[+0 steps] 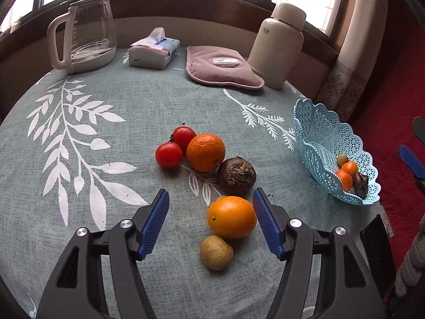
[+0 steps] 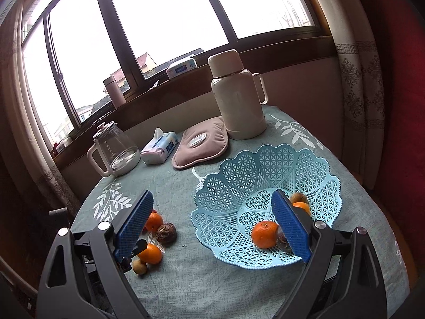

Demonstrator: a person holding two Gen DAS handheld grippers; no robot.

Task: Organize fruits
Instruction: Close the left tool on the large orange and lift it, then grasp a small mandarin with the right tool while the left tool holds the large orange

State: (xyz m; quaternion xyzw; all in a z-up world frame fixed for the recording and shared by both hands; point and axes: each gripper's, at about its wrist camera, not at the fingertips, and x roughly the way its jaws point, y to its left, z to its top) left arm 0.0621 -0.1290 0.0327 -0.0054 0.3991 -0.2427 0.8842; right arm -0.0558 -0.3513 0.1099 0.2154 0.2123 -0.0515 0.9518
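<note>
Loose fruit lies mid-table in the left wrist view: two red tomatoes (image 1: 175,146), an orange (image 1: 205,152), a dark brown round fruit (image 1: 237,175), a nearer orange (image 1: 231,216) and a small tan fruit (image 1: 216,252). My left gripper (image 1: 211,223) is open, its fingers on either side of the nearer orange, not touching it. A light blue lattice basket (image 2: 220,196) holds two small oranges (image 2: 264,234), a green-brown fruit (image 2: 298,197) and a dark one. My right gripper (image 2: 212,223) is open and empty, above the basket's near rim. The basket also shows in the left wrist view (image 1: 318,133).
At the table's far side stand a glass kettle (image 1: 85,32), a tissue pack (image 1: 154,49), a pink heating pad (image 1: 223,66) and a cream thermos (image 1: 279,45). A window sill runs behind. The basket sits near the table's right edge, with red floor beyond.
</note>
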